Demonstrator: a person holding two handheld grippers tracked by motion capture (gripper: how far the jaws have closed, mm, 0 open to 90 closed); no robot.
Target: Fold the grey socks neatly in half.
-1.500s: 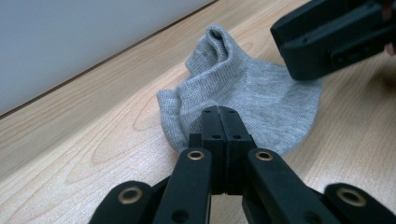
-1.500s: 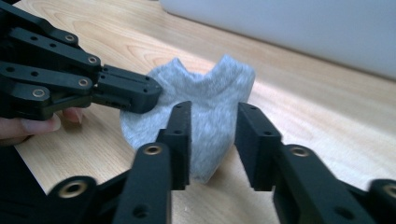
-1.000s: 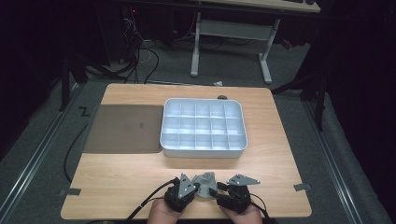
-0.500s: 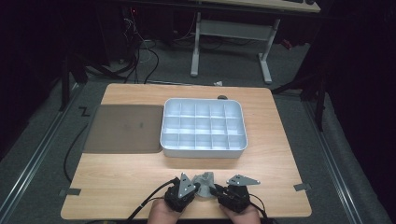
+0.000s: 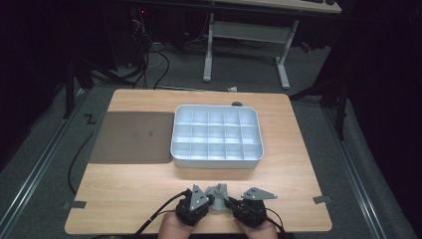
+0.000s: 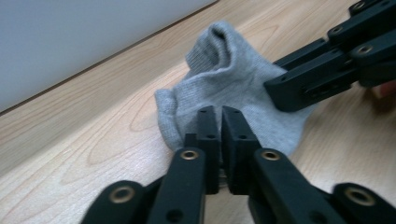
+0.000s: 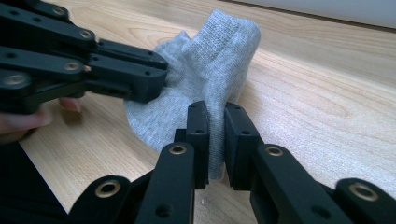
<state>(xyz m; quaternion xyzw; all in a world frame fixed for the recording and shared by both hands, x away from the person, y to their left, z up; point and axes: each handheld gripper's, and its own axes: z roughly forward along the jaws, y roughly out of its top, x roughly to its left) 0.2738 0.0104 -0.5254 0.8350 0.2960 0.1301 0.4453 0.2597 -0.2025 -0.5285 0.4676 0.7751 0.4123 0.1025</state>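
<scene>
A small grey sock (image 5: 218, 192) is held at the near edge of the tabletop (image 5: 149, 184), between the two grippers and in front of the white compartment tray (image 5: 217, 158). The left gripper (image 6: 219, 122) is seen clamped on the sock's near edge, its jaws nearly together with fabric pinched between them after having just eased slightly apart. The right gripper (image 7: 215, 122) has just been closing and is clamped on the opposite edge of the sock, a fold of cloth trapped between its pads. In the high view the left gripper (image 5: 208, 203) and the right gripper (image 5: 230, 203) are seen meeting at the sock from either side. The sock is bunched and partly raised, its open cuff pointing away from the person toward the tray; its long axis runs roughly from near edge to far. A dark mat (image 5: 130, 137) lies beside the tray.
</scene>
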